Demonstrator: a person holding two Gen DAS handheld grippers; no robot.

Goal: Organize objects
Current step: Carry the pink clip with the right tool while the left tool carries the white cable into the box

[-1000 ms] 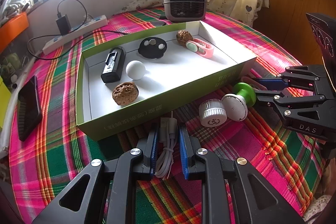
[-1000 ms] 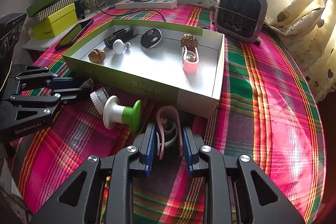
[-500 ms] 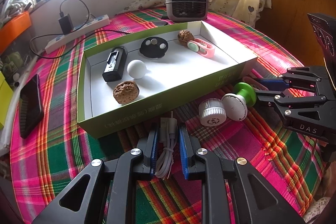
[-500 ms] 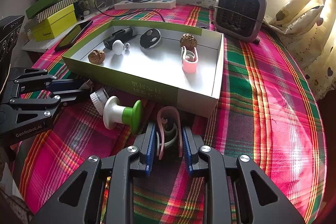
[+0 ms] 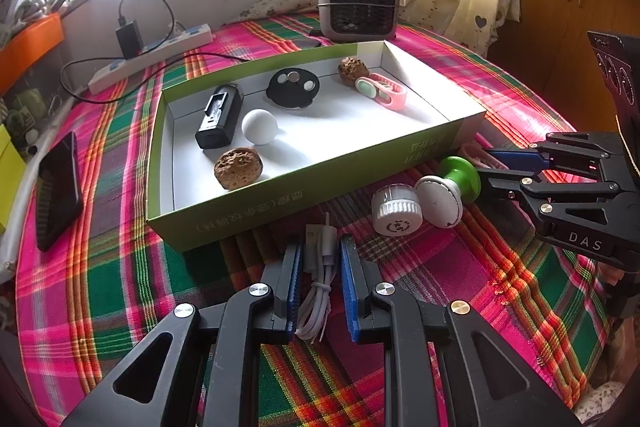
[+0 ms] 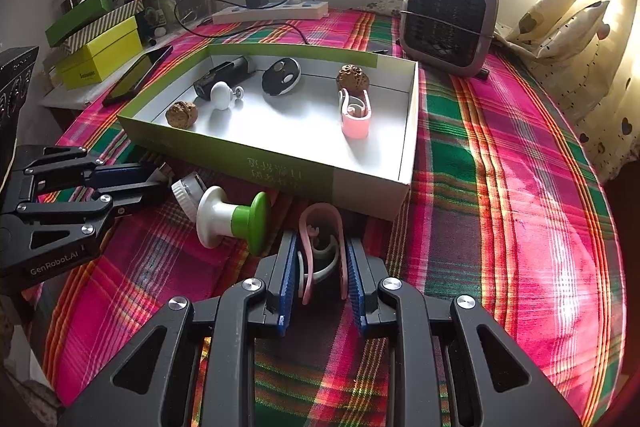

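1. Box (image 5: 312, 187): green-walled, white inside, lying open on the plaid cloth. Six items already sit in it: a black case (image 5: 220, 117), a black disc (image 5: 293, 89), a pink clip (image 5: 382, 93), a white ball (image 5: 260, 127) and two walnuts (image 5: 238, 167).
2. Green-and-white knob (image 6: 232, 219): on the cloth just outside the box's near wall, not yet stowed.
3. White cap (image 5: 396, 211): beside the knob, likewise outside the box.
4. Left gripper (image 5: 320, 267): closed on a coiled white cable (image 5: 320, 283), low on the cloth before the box.
5. Right gripper (image 6: 322, 267): closed on a second pink clip (image 6: 322, 247), near the box's corner.
6. Judgement: roughly half done; four items remain.
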